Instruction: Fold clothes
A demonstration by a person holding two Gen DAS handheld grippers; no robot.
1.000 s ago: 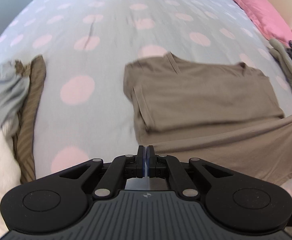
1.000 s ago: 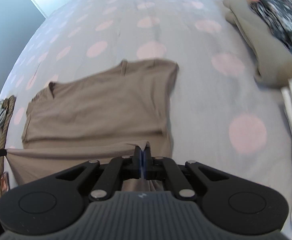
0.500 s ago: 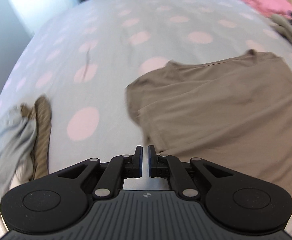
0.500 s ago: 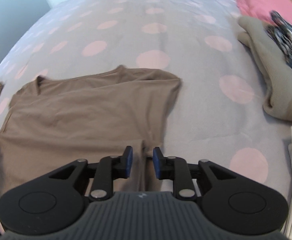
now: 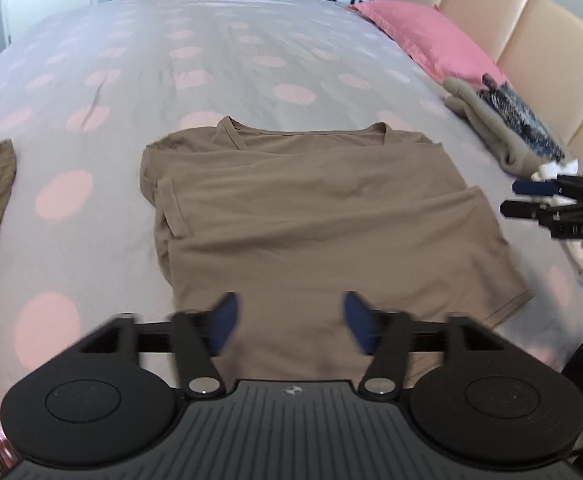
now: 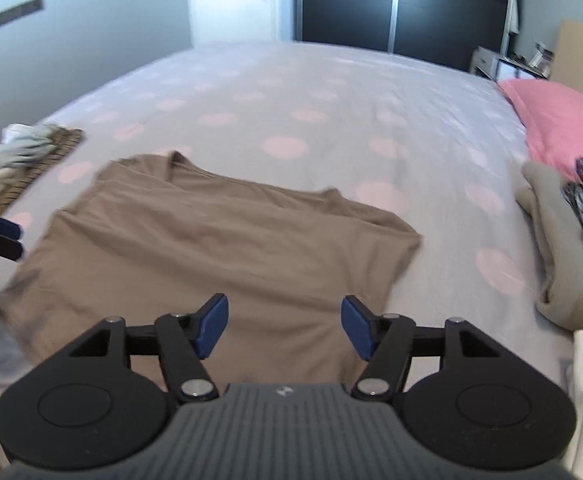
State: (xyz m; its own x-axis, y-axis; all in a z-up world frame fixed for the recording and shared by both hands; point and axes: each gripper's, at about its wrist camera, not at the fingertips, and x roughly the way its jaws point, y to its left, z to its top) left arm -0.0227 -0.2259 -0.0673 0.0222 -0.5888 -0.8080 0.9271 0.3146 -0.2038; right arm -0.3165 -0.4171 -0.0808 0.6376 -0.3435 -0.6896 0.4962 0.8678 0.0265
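Both tools are hovering with jaws spread wide and gripping nothing, the left tool (image 5: pixel 291 326) and right tool (image 6: pixel 283 326) each just above the near hem of the brown T-shirt (image 5: pixel 311 216). It is lying on the bed (image 5: pixel 251 60) ahead, partly folded; further folds are seemingly remaining.

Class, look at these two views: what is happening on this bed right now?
A person holding a gripper in each hand is folding clothes. The brown short-sleeved T-shirt lies on the pink-dotted grey bedspread, part folded, with one sleeve tucked in. The left gripper and right gripper are both open above its near edge, holding nothing. Folded clothes sit near the pink pillow; an unfolded heap waits opposite.
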